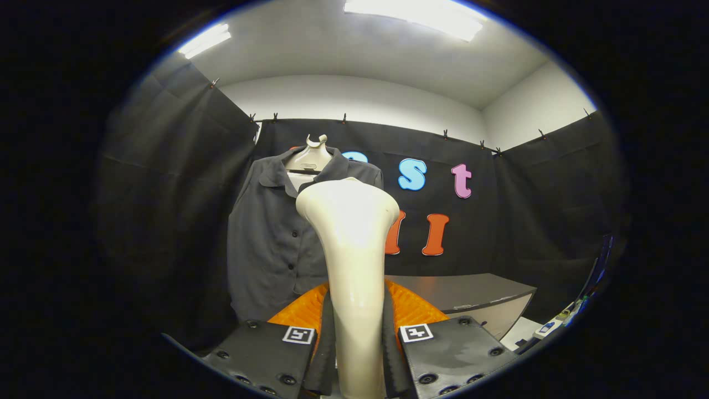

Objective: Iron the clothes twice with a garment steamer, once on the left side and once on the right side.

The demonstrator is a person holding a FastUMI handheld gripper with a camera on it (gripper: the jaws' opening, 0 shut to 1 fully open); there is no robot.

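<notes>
The gripper point(354, 354) is closed on the handle of the garment steamer point(352, 249), with both fingers pressed against the cream-coloured shaft so that no gap shows on either side. The steamer stands upright between the fingers and rises ahead of them, widening at the top into a broad, rounded head. Behind the handle, low and just beyond the fingers, sits a ribbed orange part point(412, 310) whose nature cannot be told.

Beyond the steamer head and a little to the left of it hangs the dark grey shirt point(266, 244), buttoned down the front with its collar open, on a pale hanger point(310, 158) in front of the black cloth wall. The steamer head overlaps the shirt's right side in this view; whether it touches the cloth cannot be told. To the right of the fingers and further off stands a grey table point(471, 293).
</notes>
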